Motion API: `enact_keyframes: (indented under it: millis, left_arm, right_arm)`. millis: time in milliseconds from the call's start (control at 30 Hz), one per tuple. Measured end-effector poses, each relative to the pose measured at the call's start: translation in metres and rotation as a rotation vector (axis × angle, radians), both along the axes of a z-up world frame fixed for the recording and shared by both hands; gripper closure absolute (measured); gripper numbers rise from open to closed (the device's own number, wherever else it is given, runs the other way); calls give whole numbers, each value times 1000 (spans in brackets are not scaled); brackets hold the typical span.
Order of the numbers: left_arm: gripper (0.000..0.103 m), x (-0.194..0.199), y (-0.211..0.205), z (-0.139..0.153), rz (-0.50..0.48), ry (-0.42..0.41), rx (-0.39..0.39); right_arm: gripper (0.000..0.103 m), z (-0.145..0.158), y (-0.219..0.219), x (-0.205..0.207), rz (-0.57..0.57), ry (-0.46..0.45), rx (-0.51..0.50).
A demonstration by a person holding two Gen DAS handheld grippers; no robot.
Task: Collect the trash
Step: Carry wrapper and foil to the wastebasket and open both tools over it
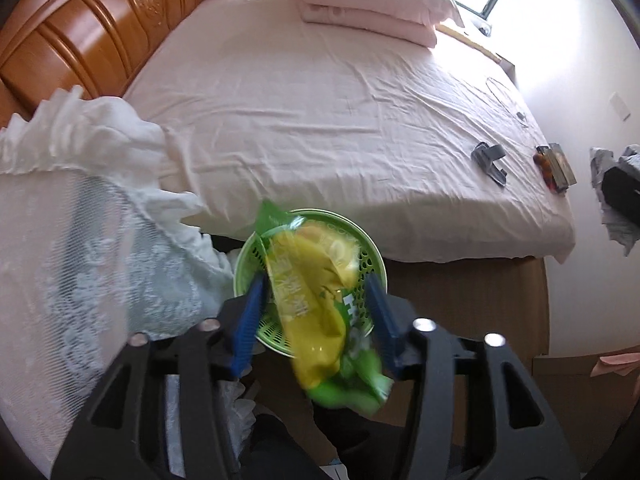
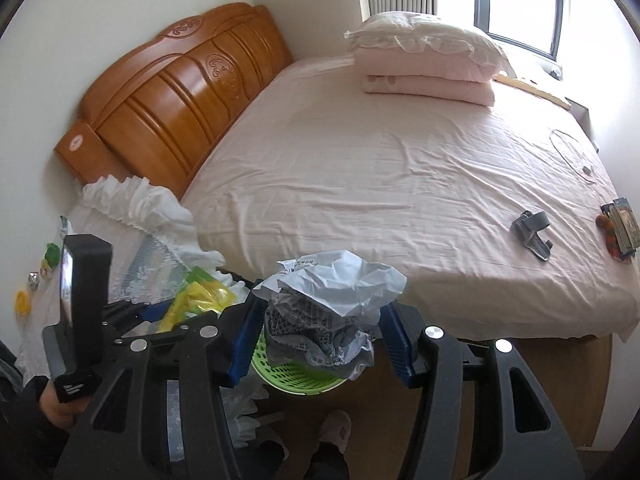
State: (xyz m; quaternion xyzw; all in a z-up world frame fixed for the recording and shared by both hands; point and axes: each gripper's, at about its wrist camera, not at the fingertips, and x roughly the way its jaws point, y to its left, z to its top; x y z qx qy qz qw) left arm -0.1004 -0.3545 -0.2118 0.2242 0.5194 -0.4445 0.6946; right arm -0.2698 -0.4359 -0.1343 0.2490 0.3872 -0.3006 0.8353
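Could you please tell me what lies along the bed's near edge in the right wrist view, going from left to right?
Ruffled white cloth → crumpled paper → grey strap → small box.
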Motion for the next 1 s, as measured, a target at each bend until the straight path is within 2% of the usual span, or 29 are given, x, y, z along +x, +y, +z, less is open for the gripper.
enact_keyframes:
  millis: [33, 133, 200, 433, 633, 800, 900, 967, 1000]
  left_arm:
    - [30, -1, -2, -1, 2, -5, 1]
    - [18, -4, -5, 3, 1, -17, -8]
    - [15, -6, -7, 6, 0, -20, -12]
    - [12, 1, 8, 27, 52, -53, -33]
    - [8, 19, 47, 68, 154, -113, -101]
    - [8, 35, 84, 100, 236, -163, -141]
    - [8, 40, 104, 107, 272, -169, -146]
    - [8, 43, 113, 107, 291, -165, -142]
    - [8, 44, 119, 107, 303, -160, -140]
  right_arm:
    - [47, -1, -2, -1, 1, 0, 1]
    - [47, -1, -5, -1, 5, -3, 2]
    - [47, -2, -5, 0, 12, -4, 4]
    - [47, -1, 1, 6, 37, -14, 7]
    - [46, -7, 6, 15, 52, -19, 24]
    - [44, -30, 12, 38, 93, -1, 76]
    - [43, -50, 18, 57, 123, 19, 113]
    - [39, -65, 23, 71, 147, 43, 131]
    - [32, -71, 25, 76, 155, 54, 137]
